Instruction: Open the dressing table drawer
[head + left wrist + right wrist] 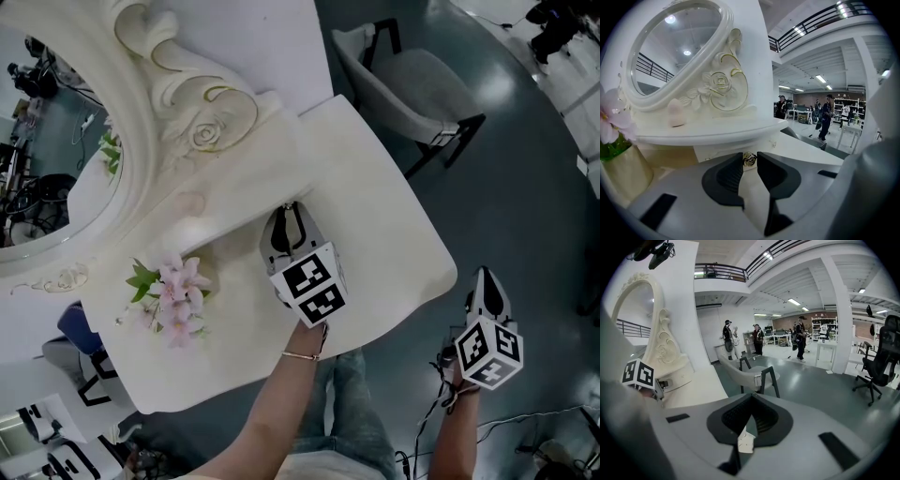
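Mirror point(37, 150) sits at 9 o'clock from my left gripper point(289, 211), and the flowers point(178, 291) at 8 o'clock on the dressing table point(394, 244).

Left jaws: narrowed to a slot and pinching the small gold knob point(749, 159) right at the tips. The knob belongs to the drawer point(717, 151), which is tucked under the mirror shelf at 12 o'clock from my jaws. Drawer looks closed.

Step in hand, as I judge it: grip taken, pull not yet begun. To do it well:
- hold the pinch firm; the knob is tiny and only the tips have it
- draw straight back toward 6 o'clock, along the drawer's run
- no twist or lift, or the knob likely slips out

Pose: left forearm point(272, 412) reaches up from 6 o'clock over the tabletop, gripper tipped slightly downward, nose to the drawer front.

Right gripper point(486, 274): at 4 o'clock, off the table's edge over the floor, jaws pressed together on nothing, angled downward. It faces the chair point(750, 373).
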`<state>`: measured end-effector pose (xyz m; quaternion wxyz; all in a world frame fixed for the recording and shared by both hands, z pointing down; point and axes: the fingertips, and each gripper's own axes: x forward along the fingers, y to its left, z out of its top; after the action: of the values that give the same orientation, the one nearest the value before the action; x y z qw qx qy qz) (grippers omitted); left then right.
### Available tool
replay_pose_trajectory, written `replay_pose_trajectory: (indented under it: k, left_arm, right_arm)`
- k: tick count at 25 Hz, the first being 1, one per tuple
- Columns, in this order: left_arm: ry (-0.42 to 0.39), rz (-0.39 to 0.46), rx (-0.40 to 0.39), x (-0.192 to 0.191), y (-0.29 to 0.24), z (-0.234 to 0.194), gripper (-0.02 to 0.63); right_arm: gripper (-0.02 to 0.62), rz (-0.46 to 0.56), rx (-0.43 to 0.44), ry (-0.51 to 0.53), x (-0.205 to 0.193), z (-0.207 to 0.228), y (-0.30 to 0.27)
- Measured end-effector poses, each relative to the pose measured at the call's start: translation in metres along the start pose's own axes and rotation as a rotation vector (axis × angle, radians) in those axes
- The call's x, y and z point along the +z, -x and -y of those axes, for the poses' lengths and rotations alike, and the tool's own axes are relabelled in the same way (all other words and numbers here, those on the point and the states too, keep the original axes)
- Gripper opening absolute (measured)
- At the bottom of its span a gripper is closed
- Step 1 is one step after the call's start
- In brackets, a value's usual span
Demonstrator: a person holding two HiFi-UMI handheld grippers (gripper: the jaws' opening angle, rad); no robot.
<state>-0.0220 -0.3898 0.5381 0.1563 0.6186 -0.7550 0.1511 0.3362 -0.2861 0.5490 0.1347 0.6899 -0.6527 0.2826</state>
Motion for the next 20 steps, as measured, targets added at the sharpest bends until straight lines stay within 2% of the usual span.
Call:
replay_pose_trajectory:
  k: [20]
  left_arm:
    - [0.018, -0.016, 0.021, -0.0006, 0.0001, -0.0009, 0.103]
  right_arm:
    - [0.006, 0.000, 0.006, 0.000, -0.0048, 0.0040, 0.0034]
